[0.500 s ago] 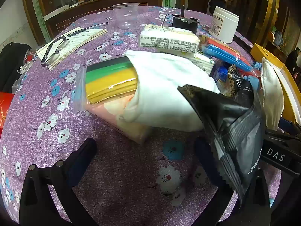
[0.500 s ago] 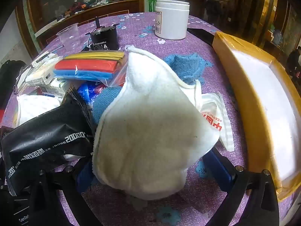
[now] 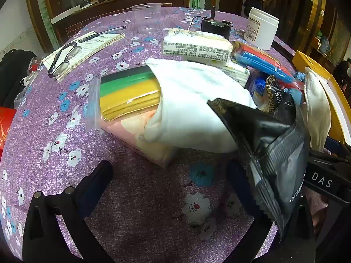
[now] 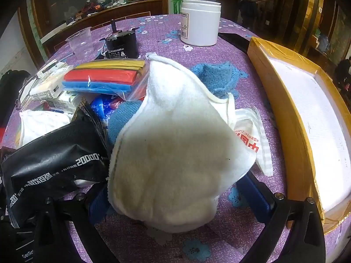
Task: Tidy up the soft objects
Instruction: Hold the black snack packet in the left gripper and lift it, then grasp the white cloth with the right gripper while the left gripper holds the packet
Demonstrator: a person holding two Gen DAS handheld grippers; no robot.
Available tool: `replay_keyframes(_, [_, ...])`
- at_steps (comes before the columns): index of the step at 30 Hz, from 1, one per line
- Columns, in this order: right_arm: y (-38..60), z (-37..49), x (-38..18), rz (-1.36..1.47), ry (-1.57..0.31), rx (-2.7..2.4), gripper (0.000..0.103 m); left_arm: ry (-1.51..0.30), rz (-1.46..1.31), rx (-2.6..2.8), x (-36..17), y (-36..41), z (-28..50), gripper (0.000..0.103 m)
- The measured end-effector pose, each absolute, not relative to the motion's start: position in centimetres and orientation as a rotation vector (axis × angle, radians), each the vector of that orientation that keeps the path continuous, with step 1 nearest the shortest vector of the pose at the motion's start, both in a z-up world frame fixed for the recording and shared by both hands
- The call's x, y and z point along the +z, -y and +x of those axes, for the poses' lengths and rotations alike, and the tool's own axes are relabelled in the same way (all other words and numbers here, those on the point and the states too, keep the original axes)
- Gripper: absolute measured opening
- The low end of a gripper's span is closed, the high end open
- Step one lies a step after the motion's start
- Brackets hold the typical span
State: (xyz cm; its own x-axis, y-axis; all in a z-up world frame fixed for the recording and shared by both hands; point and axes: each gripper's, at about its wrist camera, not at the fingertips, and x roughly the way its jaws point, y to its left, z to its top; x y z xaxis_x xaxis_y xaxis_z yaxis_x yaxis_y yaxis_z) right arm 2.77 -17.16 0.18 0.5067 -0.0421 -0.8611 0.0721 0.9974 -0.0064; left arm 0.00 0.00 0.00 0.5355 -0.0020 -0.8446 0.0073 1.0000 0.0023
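Sorting barely begun, by the look of it. Right gripper (image 4: 175, 199) spread wide around the fluffy white towel (image 4: 175, 144), pads not pressing. Left gripper (image 3: 173, 182) spread over bare purple floral tablecloth (image 3: 142, 197). Next: close on the towel, carry toward the yellow-rimmed tray (image 4: 283, 109).

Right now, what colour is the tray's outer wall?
Yellow, taped, on the tray; the right wrist view shows it best.
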Motion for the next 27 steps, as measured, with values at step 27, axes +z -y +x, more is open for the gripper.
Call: replay_keyframes(27, [21.8, -9.1, 6.6, 0.045, -0.790, 0.509, 0.075, -0.873, 0.084, -0.296, 6.3, 0.1, -5.4, 0.098])
